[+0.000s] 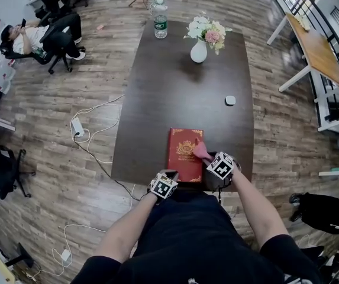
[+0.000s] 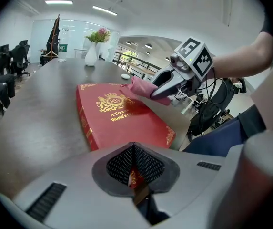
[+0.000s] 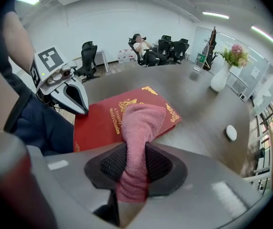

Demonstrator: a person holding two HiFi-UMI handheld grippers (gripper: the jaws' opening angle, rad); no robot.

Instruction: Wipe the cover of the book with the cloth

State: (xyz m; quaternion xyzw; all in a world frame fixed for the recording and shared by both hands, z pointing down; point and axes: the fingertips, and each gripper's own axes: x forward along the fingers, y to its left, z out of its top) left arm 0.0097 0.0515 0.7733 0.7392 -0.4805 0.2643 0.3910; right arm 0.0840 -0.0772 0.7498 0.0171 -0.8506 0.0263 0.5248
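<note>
In an open office a dark bench (image 1: 157,99) is carrying the red book (image 1: 184,152) at lower centre. The left tongs (image 1: 169,175) are pinching its near corner, seemingly to steady it; the right tongs (image 1: 208,157) are clamping the pink cloth (image 1: 200,151) onto the cover.

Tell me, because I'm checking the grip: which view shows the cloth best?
The right gripper view: the cloth fills the centre, pinched in the right tool and draped on the book. The left gripper view shows it small, side-on; the head view, only a pink speck.
</note>
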